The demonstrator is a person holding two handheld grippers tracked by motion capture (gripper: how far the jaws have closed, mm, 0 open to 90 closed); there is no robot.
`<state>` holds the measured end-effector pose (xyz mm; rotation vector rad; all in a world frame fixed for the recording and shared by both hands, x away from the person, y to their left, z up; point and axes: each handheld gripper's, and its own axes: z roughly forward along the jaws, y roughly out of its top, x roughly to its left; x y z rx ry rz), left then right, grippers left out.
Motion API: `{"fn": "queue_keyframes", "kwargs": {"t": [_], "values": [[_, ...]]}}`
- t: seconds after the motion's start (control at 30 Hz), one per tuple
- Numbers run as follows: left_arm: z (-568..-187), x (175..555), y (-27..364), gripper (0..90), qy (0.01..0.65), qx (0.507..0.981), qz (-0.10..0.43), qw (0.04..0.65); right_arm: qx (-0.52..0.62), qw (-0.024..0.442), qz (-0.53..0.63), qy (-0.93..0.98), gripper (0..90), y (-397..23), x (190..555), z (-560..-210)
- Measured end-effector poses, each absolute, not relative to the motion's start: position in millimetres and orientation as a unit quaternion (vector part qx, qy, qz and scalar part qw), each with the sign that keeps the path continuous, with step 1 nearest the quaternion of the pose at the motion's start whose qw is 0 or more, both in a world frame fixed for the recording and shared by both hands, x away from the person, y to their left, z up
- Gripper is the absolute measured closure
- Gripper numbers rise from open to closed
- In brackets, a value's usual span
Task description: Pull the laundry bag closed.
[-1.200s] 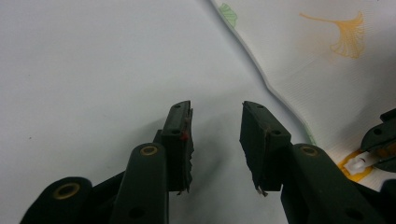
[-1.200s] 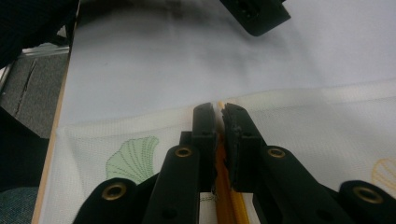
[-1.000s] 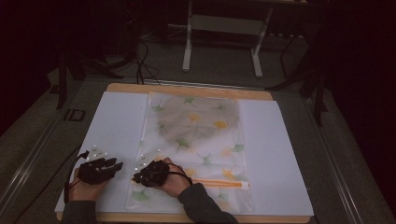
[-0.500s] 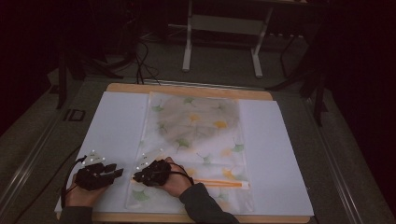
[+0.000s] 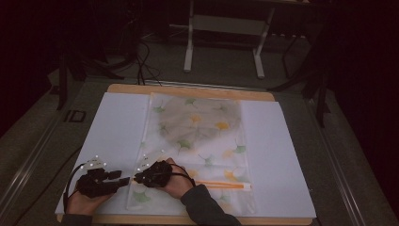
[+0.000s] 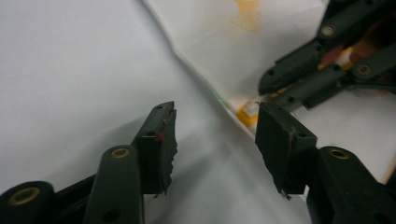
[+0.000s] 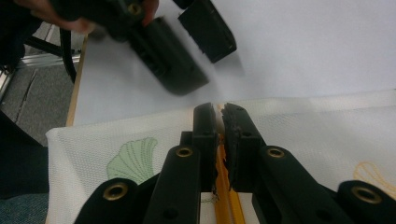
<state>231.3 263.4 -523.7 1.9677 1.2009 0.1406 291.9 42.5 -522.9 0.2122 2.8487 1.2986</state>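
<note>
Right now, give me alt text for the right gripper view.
The right tongs are shut on the orange zipper of a leaf-print mesh bag on white paper. Beyond, the left tongs are open.

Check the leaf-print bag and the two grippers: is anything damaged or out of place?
One thing: in the left gripper view, the left gripper has chipped, ragged pads. Its jaws have just been opening, nothing between them. The right gripper is shut on the bag's orange zipper strip. The mesh bag lies flat on the white sheet.
</note>
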Motion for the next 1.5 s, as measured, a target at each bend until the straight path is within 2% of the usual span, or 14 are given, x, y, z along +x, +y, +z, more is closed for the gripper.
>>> {"fn": "queue_keyframes", "kwargs": {"t": [0.23,0.5,0.87,1.03,1.2,1.3,1.5], "values": [[-526,230,260,45.1,0.471,0.781,0.021,0.41,0.068,0.004,0.415,0.907,83.8,41,292,-521],[-530,232,253,46.1,0.456,0.796,0.001,0.398,0.067,0.008,0.418,0.906,83.8,41,293,-520],[-537,244,245,53.5,0.442,0.798,-0.045,0.408,0.062,0.009,0.423,0.904,83.8,38,292,-516],[-539,248,243,62.2,0.441,0.793,-0.07,0.414,0.059,0.011,0.425,0.903,83.8,37,291,-515],[-540,249,244,76.5,0.44,0.792,-0.08,0.416,0.059,0.01,0.423,0.904,83.8,35,292,-515],[-540,249,243,82.0,0.439,0.792,-0.081,0.417,0.06,0.011,0.421,0.905,83.9,34,292,-515],[-539,249,243,86.6,0.439,0.79,-0.081,0.42,0.062,0.011,0.419,0.906,83.9,32,293,-516]]}}
